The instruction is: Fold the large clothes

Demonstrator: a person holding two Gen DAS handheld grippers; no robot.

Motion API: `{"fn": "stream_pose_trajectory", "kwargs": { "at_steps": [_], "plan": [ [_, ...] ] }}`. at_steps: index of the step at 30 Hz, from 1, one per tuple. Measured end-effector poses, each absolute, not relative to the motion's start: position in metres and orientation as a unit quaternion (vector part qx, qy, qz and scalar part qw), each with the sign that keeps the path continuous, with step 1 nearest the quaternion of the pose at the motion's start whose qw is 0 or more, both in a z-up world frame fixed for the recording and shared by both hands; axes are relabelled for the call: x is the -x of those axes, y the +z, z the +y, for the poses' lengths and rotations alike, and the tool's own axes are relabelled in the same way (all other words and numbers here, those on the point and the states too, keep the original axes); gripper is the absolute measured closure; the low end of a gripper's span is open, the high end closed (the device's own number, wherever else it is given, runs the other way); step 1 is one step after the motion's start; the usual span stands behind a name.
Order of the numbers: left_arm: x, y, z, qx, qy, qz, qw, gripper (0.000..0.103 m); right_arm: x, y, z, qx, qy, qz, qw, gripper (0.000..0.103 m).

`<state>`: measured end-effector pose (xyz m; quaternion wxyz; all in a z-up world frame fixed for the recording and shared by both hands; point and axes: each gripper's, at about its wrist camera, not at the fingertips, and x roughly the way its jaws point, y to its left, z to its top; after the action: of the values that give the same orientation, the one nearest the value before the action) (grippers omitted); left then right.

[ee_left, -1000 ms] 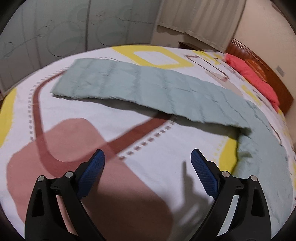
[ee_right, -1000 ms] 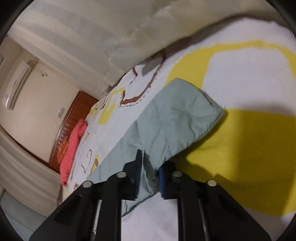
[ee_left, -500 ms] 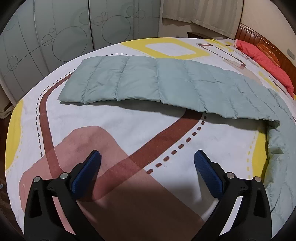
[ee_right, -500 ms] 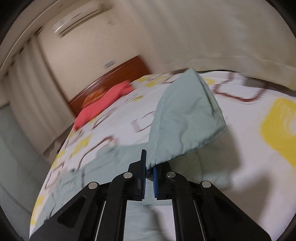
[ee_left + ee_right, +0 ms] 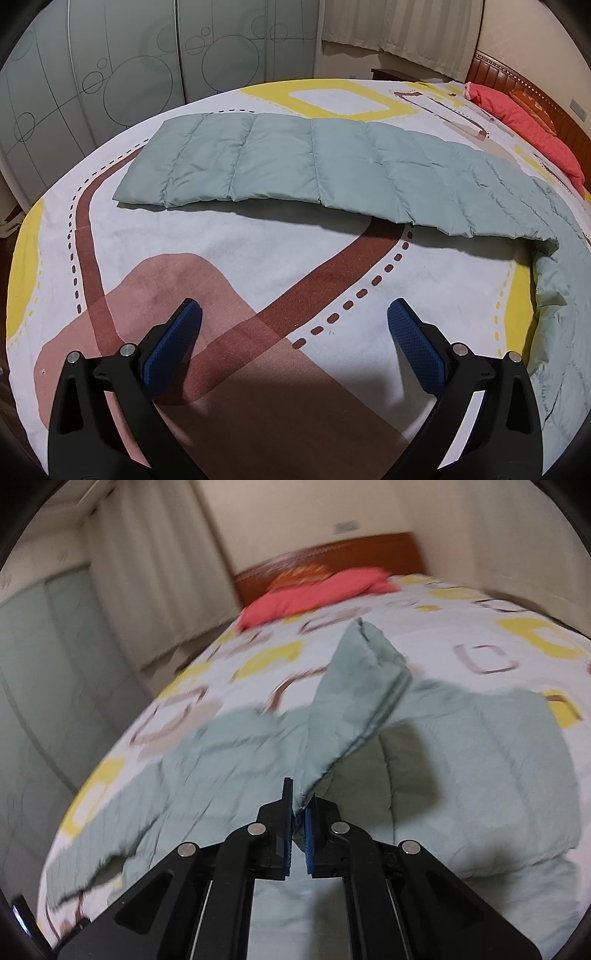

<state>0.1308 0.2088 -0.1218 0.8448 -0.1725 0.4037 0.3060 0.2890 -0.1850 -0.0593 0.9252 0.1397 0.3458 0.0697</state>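
Two tools work over a bed [image 5: 258,251] spread with a patterned sheet. Held low and level above the sheet's brown and pink patches, the left tool [image 5: 294,317] has its blue-padded fingers [image 5: 171,347] spread wide apart with nothing between them. A pale green quilted garment [image 5: 314,166] lies flat across the bed well ahead of that tool, stretching from the left side toward the right, where it bends and runs back down along the bed's right edge. The right tool [image 5: 298,808] points toward the headboard [image 5: 332,557] with its fingers pinched together on a corner of the same garment [image 5: 354,701], the fabric edge caught between the blue pads. From that grip the cloth rises in a raised peak above the rest of the garment, which lies rumpled on the bed below it. A red pillow [image 5: 314,594] rests by the headboard, far beyond the lifted cloth; this view is blurred.
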Motion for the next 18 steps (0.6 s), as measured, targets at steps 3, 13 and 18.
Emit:
{"fn": "stream_pose_trajectory", "kwargs": {
  "at_steps": [3,13,18],
  "plan": [
    [-0.131,-0.122,0.209,0.173,0.306,0.403,0.845,0.002,-0.296,-0.073,-0.157,-0.108,0.101,0.383,0.912,0.098],
    [-0.131,-0.122,0.209,0.173,0.306,0.404,0.844,0.002,-0.290,-0.098,-0.115,-0.080,0.147,0.446,0.879,0.051],
    [-0.131,-0.122,0.209,0.172,0.306,0.404,0.844,0.002,-0.273,-0.069,-0.139,-0.107,0.151,0.416,0.890,0.036]
  ]
}}
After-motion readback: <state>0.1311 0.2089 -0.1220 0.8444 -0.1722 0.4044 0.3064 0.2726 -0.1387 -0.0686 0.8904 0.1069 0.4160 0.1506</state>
